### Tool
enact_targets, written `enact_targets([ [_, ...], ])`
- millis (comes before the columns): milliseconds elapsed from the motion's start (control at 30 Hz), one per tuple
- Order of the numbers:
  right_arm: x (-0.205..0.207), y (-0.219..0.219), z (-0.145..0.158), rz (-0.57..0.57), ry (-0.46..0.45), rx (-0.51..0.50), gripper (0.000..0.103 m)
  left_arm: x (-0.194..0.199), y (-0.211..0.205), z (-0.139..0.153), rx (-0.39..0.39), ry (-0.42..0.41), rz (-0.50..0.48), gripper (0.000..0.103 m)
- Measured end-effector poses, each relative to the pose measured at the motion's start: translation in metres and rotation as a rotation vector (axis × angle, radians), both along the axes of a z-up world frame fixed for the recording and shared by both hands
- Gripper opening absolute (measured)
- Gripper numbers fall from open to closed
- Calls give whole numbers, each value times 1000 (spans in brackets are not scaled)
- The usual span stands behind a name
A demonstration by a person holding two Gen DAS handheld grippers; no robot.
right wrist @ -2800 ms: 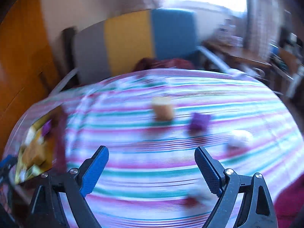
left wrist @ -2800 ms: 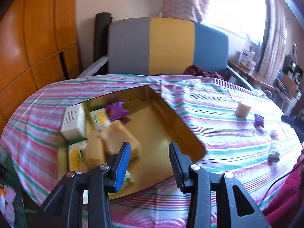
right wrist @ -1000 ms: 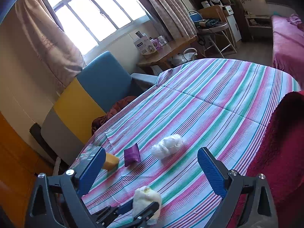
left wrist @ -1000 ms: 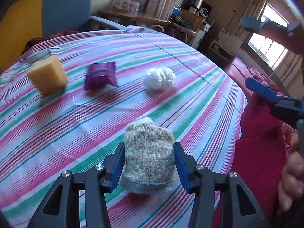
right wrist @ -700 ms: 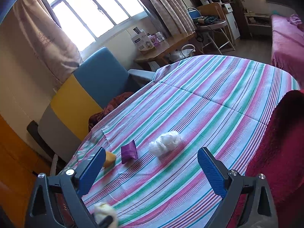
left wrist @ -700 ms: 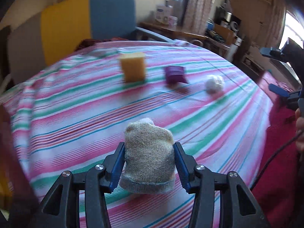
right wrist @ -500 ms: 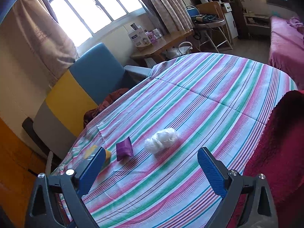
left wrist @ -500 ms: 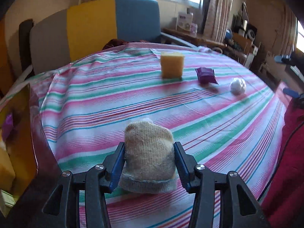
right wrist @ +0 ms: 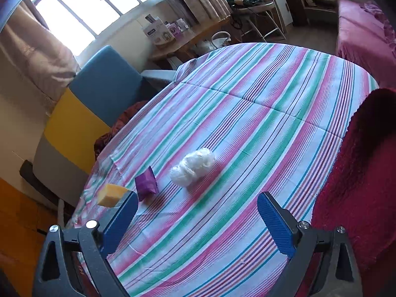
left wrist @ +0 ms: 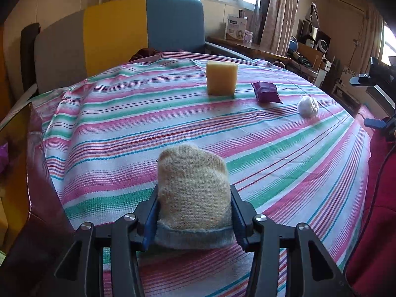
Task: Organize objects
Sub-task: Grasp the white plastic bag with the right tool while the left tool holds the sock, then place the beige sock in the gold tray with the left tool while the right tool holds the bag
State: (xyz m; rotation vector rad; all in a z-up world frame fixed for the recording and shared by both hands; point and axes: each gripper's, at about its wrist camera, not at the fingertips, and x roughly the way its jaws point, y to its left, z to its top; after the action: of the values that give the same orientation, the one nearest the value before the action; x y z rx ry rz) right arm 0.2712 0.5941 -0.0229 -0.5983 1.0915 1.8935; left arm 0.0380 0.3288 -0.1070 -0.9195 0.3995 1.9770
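Over the striped table, the left hand-held gripper is angled downward and clenched on a rolled beige sock, both blue pads pressed into its sides, held just above the cloth. Further back sit a yellow sponge, a purple packet and a white plastic wad, each apart. Right hand-held gripper hangs tilted down too, jaws spread wide, nothing between them.

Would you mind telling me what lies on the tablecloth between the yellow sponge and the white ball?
A purple packet lies between the sponge and the ball, apart from both, in both wrist views.
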Motion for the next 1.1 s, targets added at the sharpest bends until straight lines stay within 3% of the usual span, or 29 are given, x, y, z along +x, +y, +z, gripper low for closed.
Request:
enact_targets([
  [167,-23,-5,0,85,-97,30,96,-2,-4,1,18,-21,-2,50],
  [233,-28,-1,-2,92,-89,11,96,-3,-4,1,24,-26,-3,50],
  [433,-45,44,-12,-4,-120,-54,95,-4,-5,0,37,-41,-4,50],
  [533,-67,65,-18,-1,-199,-37,95,-6,-6,0,41,-47,-5,50],
  [767,-115,79,-55,134,-391,13,94,-6,-6,-1,45,-53,-6,51],
  [800,-119,78,-60,151,-422,19,90,-6,-6,-1,43,-50,-6,51],
  [833,-124,79,-66,181,-451,8,64,-5,-5,-1,39,-45,-6,51],
  [1100,-137,76,-70,248,-479,47,55,-4,-4,-1,33,-37,-7,51],
])
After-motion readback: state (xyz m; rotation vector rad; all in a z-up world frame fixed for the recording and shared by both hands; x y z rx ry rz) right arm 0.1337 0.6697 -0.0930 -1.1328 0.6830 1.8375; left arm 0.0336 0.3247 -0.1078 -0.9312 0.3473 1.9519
